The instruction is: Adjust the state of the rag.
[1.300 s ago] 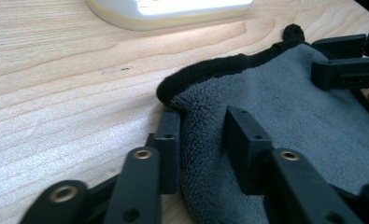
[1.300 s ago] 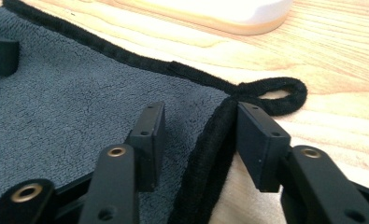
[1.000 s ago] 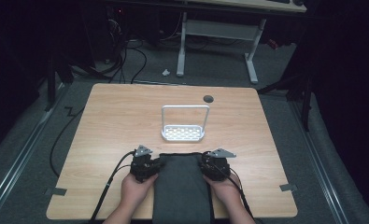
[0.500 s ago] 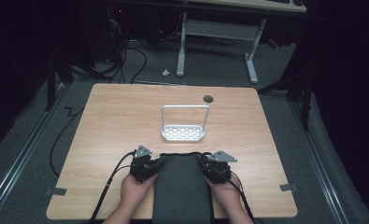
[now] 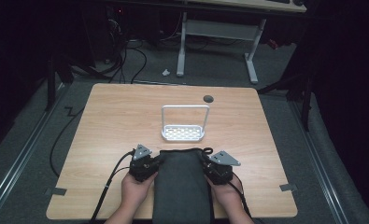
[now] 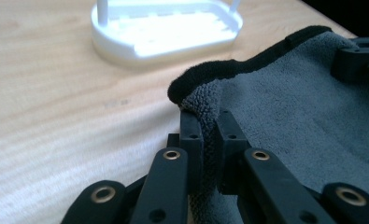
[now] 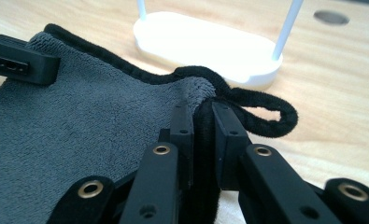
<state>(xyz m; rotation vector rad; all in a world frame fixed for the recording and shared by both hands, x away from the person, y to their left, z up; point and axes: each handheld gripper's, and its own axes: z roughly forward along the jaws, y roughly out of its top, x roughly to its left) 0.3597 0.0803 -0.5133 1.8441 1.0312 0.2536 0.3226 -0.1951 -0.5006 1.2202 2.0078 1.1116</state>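
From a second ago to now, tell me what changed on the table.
Both tools' jaws have just been closing on the grey towel's far corners: the left tool now pinches the left corner, the right tool the right corner beside the black loop. The hands barely shifted. The towel lies flat as before, and the white rack and table are unchanged.

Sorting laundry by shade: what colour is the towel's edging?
Black, on a grey towel; the edging shows best in the right gripper view.
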